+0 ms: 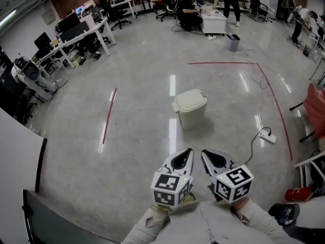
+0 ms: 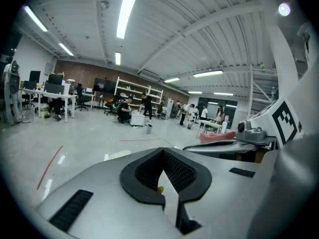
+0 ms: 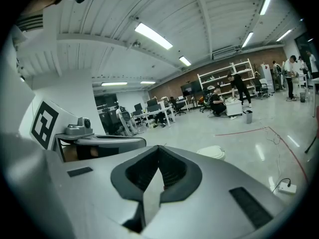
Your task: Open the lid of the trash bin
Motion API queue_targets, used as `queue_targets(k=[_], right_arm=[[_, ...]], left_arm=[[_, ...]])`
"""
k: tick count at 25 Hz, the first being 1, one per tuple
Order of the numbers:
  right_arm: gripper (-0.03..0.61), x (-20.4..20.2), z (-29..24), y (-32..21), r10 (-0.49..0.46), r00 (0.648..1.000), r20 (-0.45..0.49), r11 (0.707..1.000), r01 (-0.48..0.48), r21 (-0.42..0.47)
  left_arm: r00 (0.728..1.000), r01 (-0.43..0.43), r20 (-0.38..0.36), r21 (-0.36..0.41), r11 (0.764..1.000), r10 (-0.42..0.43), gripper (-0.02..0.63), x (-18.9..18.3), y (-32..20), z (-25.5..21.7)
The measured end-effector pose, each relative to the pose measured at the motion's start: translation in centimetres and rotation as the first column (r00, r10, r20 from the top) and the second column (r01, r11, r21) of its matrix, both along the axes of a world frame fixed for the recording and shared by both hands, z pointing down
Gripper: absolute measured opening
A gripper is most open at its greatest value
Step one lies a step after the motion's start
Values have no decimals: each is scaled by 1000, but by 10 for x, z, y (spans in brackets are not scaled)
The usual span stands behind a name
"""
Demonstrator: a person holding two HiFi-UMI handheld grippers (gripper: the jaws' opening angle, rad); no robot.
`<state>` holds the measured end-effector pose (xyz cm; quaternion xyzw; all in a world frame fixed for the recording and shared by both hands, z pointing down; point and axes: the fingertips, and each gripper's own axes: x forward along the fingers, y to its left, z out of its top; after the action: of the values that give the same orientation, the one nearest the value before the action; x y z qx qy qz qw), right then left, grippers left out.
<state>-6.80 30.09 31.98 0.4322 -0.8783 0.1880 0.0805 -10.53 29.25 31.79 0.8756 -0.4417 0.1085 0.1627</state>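
The trash bin (image 1: 190, 107) is a pale cream bin that stands upright on the grey floor in the middle of the head view, with its lid down. Both grippers are held low near the person's body, well short of it. My left gripper (image 1: 188, 151) and right gripper (image 1: 204, 153) point toward the bin, side by side, both shut on nothing. Just above the shut left gripper (image 2: 162, 151), the left gripper view shows the bin's lid (image 2: 118, 155). The right gripper view has the bin (image 3: 212, 152) beyond the shut right gripper (image 3: 158, 147).
Red tape lines (image 1: 109, 115) mark the floor left and right of the bin. A white power strip (image 1: 268, 136) with a black cable lies to its right. Desks with monitors (image 1: 76, 34) line the left wall. People sit and stand at the back (image 1: 190, 9).
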Motion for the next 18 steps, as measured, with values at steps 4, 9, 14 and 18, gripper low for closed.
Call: queue_targets(k=[4, 9, 14, 18], right_arm=[[-2, -8, 1, -5, 25, 1000, 4, 1000, -25, 1], [-2, -10, 9, -6, 26, 999, -21, 1000, -26, -16], [-2, 0, 12, -19, 43, 998, -39, 999, -44, -27], [-2, 5, 11, -43, 53, 998, -36, 998, -54, -22]], left_arm=[[1000, -8, -18, -12, 1000, 8, 2, -12, -7, 5], [999, -18, -52, -37, 999, 16, 2, -11, -17, 16], [998, -23, -64, -52, 998, 20, 2, -4, -36, 20], [998, -15, -67, -49, 999, 11, 3, -3, -58, 19]])
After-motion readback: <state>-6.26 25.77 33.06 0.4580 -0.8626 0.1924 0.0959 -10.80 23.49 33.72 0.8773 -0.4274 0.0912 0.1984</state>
